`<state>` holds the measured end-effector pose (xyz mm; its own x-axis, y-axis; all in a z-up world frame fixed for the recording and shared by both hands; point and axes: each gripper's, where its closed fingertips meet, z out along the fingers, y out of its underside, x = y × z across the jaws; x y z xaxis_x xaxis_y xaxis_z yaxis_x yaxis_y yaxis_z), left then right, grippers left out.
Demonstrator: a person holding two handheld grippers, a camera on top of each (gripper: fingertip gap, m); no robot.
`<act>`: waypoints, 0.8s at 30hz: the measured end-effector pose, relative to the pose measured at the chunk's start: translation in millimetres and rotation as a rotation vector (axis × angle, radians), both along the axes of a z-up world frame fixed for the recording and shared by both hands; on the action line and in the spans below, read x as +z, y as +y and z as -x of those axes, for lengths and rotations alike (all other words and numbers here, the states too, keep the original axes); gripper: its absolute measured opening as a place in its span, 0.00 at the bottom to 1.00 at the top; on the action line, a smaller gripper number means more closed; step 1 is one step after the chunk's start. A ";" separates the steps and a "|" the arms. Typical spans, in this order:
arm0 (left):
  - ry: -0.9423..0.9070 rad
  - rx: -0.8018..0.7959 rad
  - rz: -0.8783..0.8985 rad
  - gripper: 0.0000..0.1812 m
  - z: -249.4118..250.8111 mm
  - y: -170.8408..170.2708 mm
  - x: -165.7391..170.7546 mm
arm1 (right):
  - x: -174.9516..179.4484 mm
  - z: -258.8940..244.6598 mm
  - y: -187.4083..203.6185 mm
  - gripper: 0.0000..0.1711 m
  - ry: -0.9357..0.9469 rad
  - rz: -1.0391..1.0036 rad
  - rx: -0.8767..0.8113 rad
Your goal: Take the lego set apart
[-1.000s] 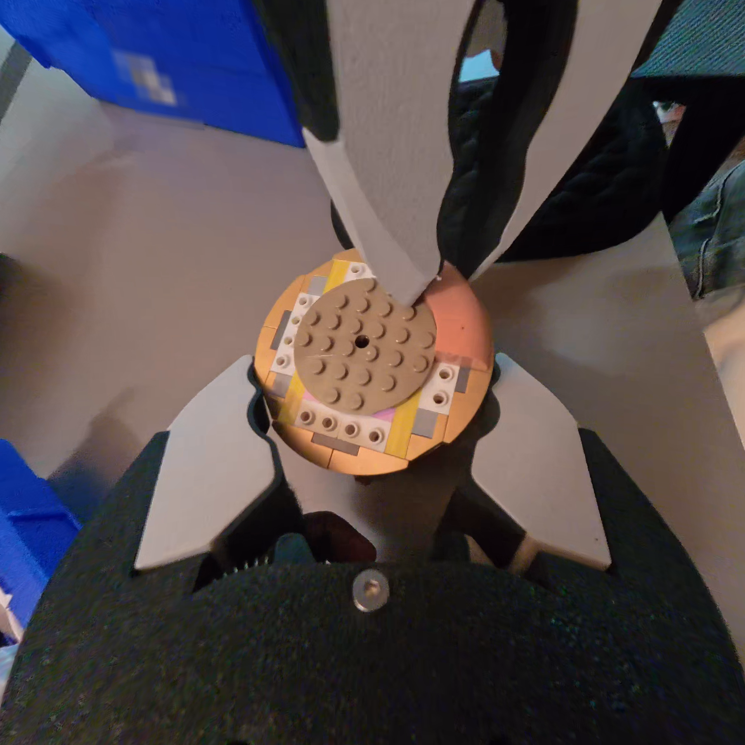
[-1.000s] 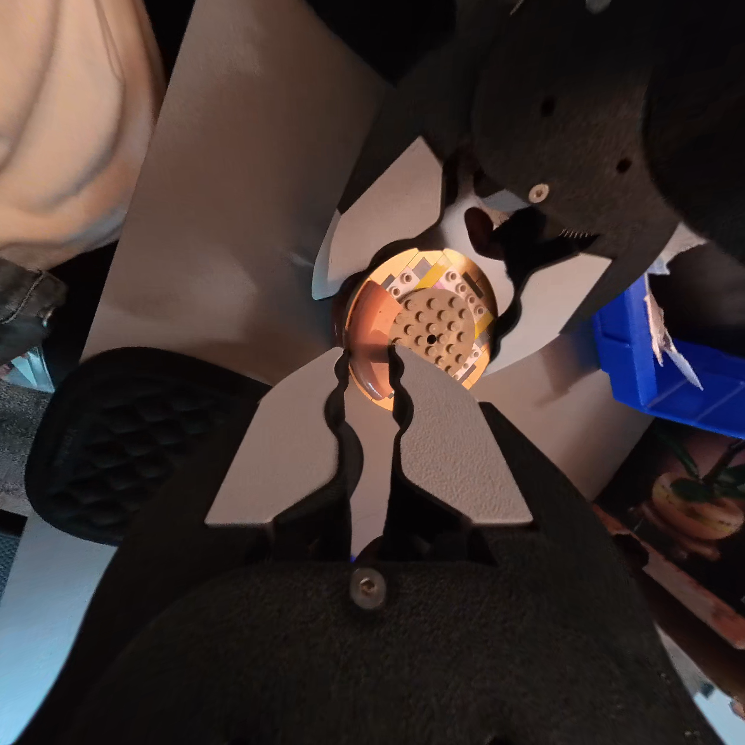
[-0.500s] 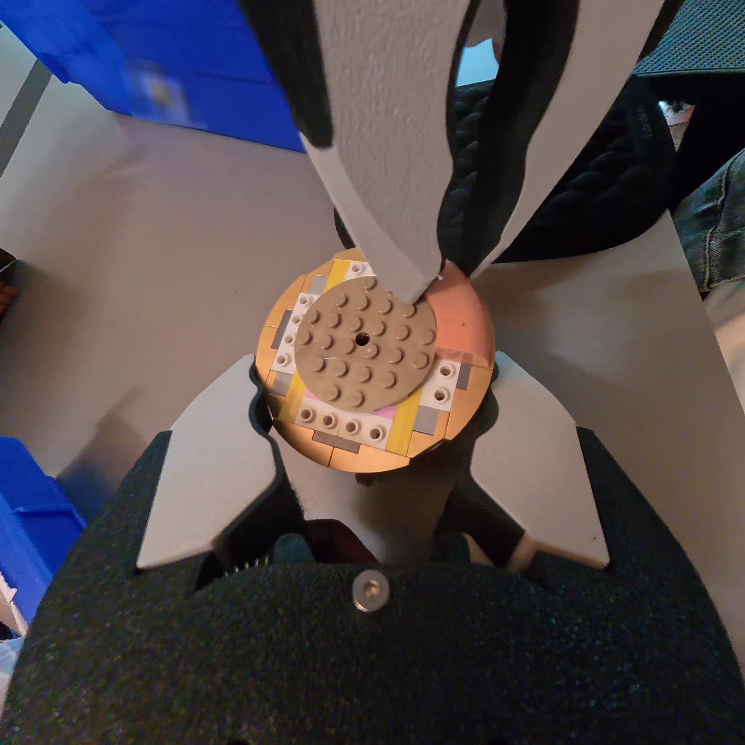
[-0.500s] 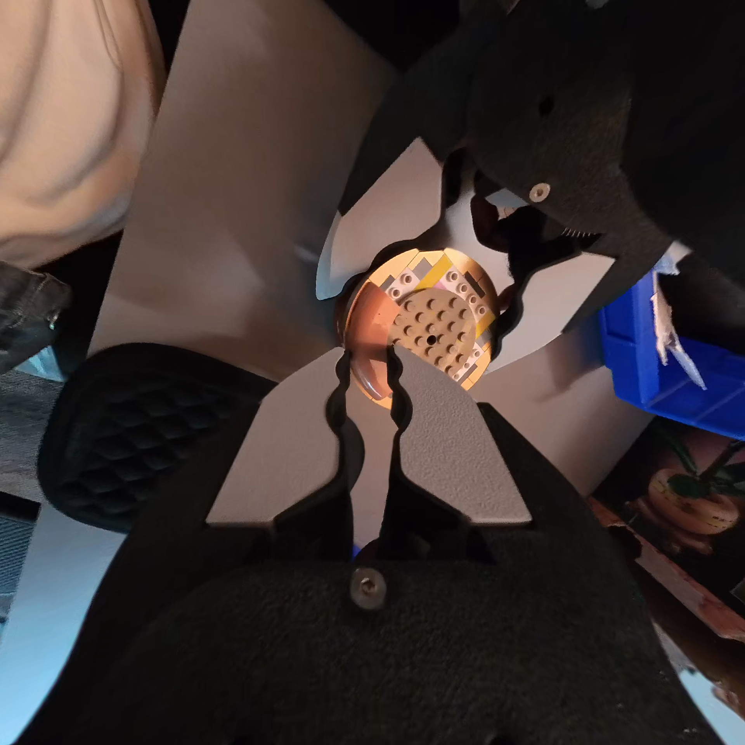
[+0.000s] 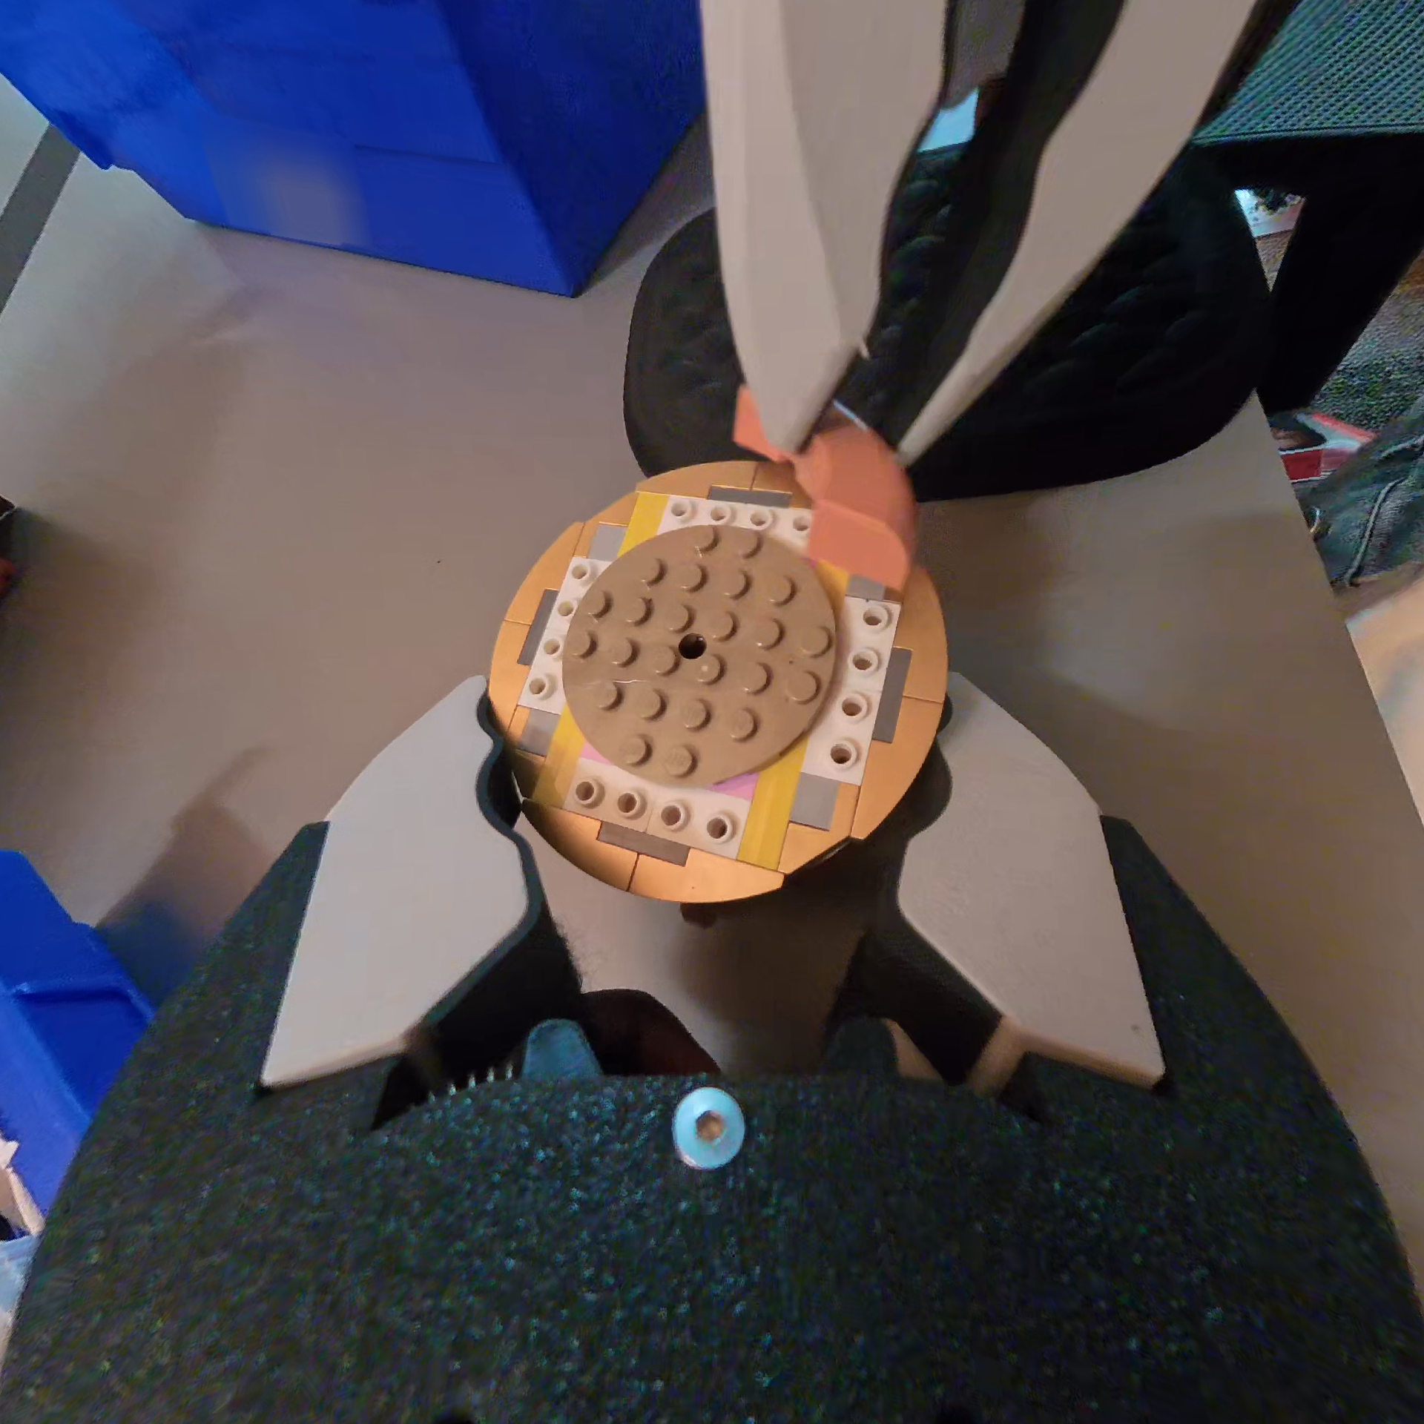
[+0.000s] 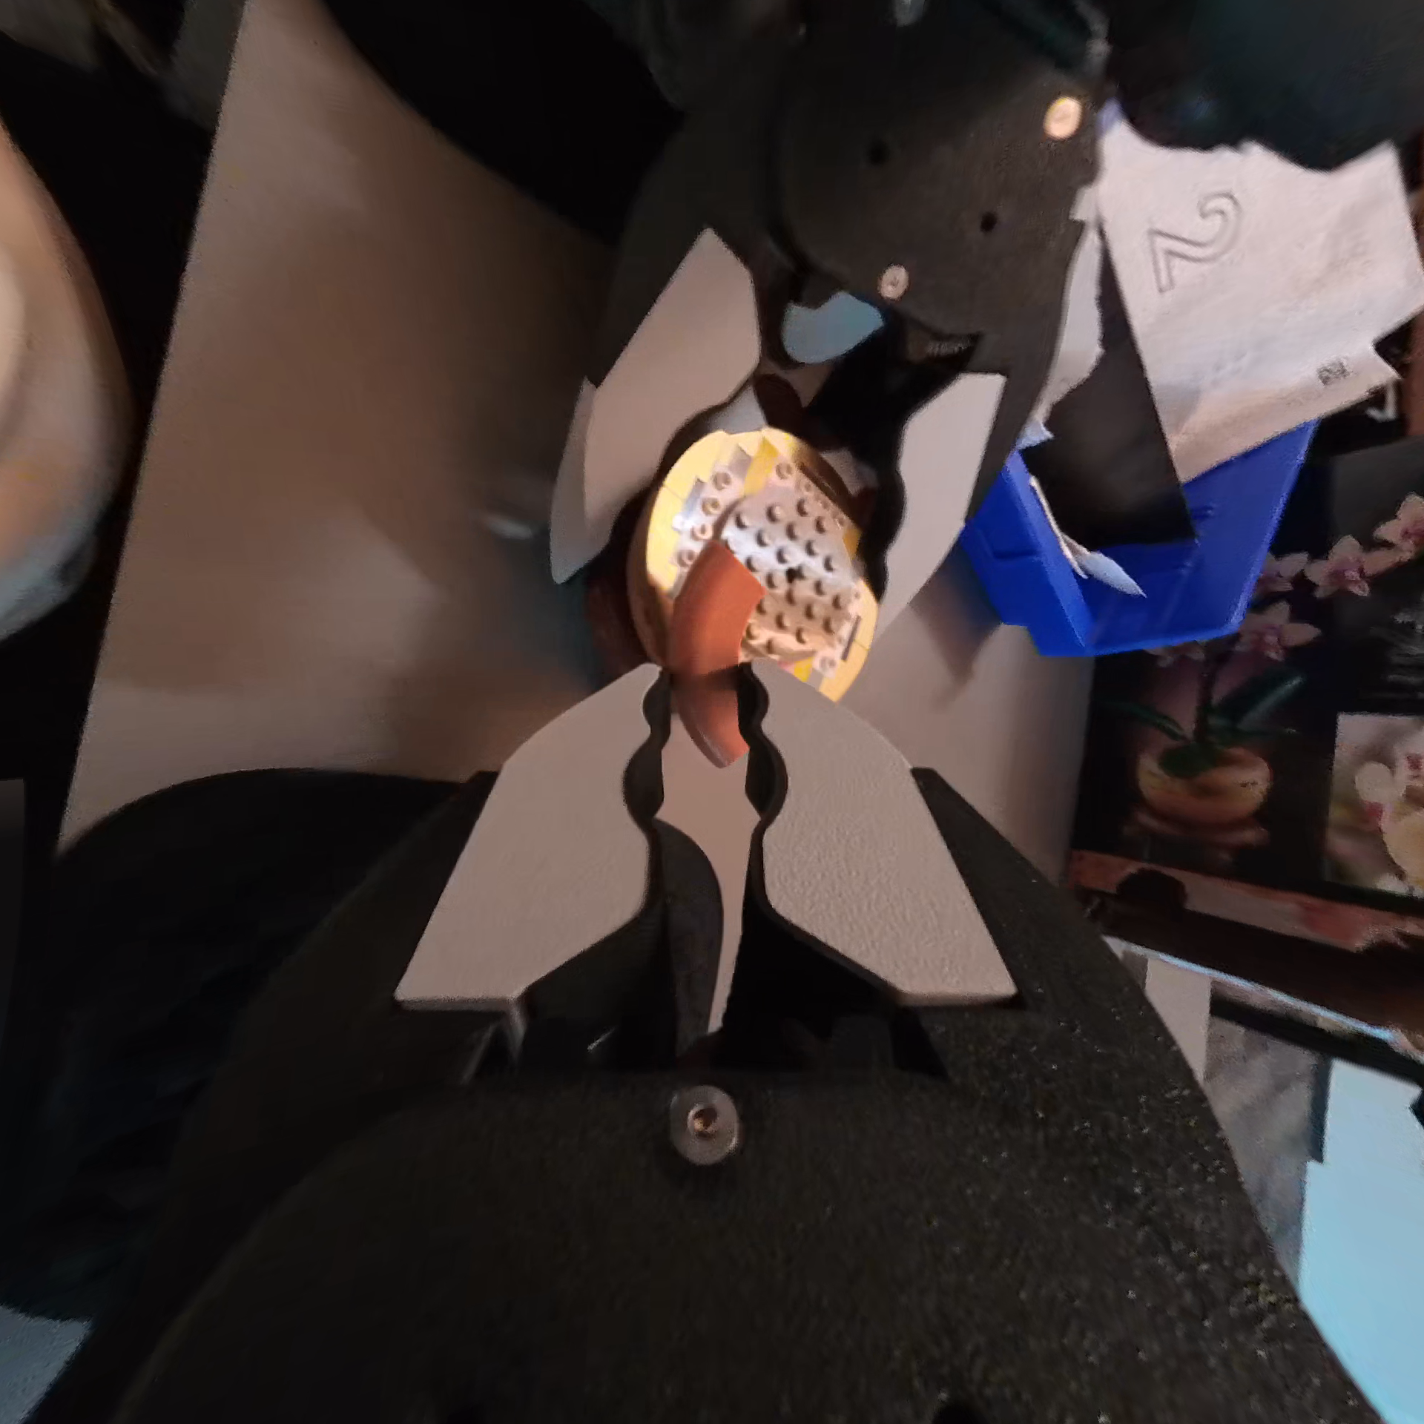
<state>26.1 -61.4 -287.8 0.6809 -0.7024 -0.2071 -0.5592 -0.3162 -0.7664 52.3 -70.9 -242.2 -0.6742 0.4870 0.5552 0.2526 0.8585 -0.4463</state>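
- The left gripper (image 5: 717, 740) has its two grey fingers spread wide around the round lego set (image 5: 720, 682), one finger pressed to each side of the disc's golden rim, so the set sits clamped between the fingertips.
- On top of the set lies a tan studded round plate (image 5: 697, 655) with a small hole at its centre, ringed by white, yellow, grey and pink pieces on the golden base.
- Ahead of the left gripper's fingertips, the right gripper (image 5: 840, 447) comes down from above, its fingers drawn close together and pinching a curved orange-brown piece (image 5: 855, 508).
- That piece is tilted up, off the far right edge of the set; whether any corner of it touches the set cannot be told.
- In the right wrist view the right gripper (image 6: 705, 682) shows a narrow gap between its fingers, with the orange-brown piece (image 6: 713, 616) caught at the tips and arching forward over the lego set (image 6: 759, 555).
- Beyond the set in that view, the left gripper (image 6: 740, 532) grips the disc from the far side.
- A grey table (image 5: 270, 462) lies under both tools.
- A blue bin (image 5: 370, 115) stands ahead and to the left of the left gripper, and a second blue bin (image 5: 46, 1040) is close at that gripper's left side.
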 end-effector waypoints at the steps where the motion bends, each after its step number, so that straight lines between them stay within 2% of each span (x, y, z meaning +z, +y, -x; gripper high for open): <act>1: 0.001 0.001 0.000 0.56 0.1 0.1 0.1 | 7.4 0.7 2.3 0.10 0.021 0.032 -0.020; 5: 0.001 0.016 -0.005 0.56 1.5 1.0 0.3 | 54.5 -3.7 22.1 0.10 0.215 0.091 -0.139; 8: 0.001 0.016 -0.004 0.56 1.6 1.0 0.3 | 94.3 -33.7 41.0 0.10 0.408 0.066 -0.257; 10: 0.001 0.015 -0.004 0.56 1.6 0.9 0.3 | 107.9 -63.4 64.0 0.10 0.465 0.048 -0.378; 14: 0.006 0.015 -0.006 0.56 1.6 0.9 0.2 | 94.7 -120.8 123.5 0.10 0.352 -0.049 -0.616; 19: 0.007 0.015 -0.009 0.56 1.6 1.0 0.2 | 81.8 -148.3 168.3 0.10 0.219 -0.101 -0.700; 24: 0.003 0.013 -0.008 0.56 1.5 0.8 0.2 | 63.0 -156.3 204.6 0.10 -0.024 -0.237 -0.793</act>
<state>24.5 -60.6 -287.5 0.6893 -0.6920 -0.2145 -0.5572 -0.3172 -0.7674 208.6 133.7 -179.2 -0.1926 0.6949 0.6928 0.8302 0.4918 -0.2625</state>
